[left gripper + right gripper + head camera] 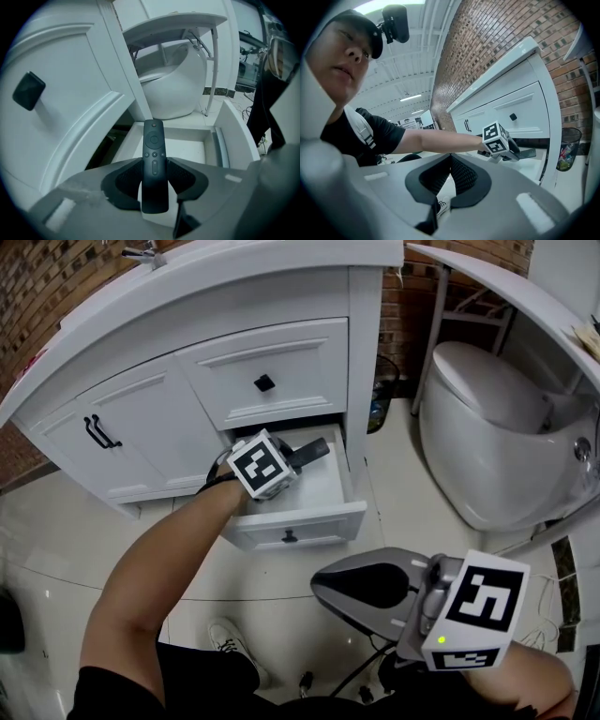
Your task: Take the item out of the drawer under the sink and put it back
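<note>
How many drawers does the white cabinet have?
2: a shut drawer at the cabinet's top right, and an open drawer just under it. More could hide beyond the left edge.

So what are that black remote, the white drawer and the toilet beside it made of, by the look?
Remote: likely matte black plastic, with moulded buttons and dull sheen. Drawer: probably painted wood or board, smooth satin white with routed panel edges. Toilet: apparently glazed ceramic, glossy with soft highlights.
</note>
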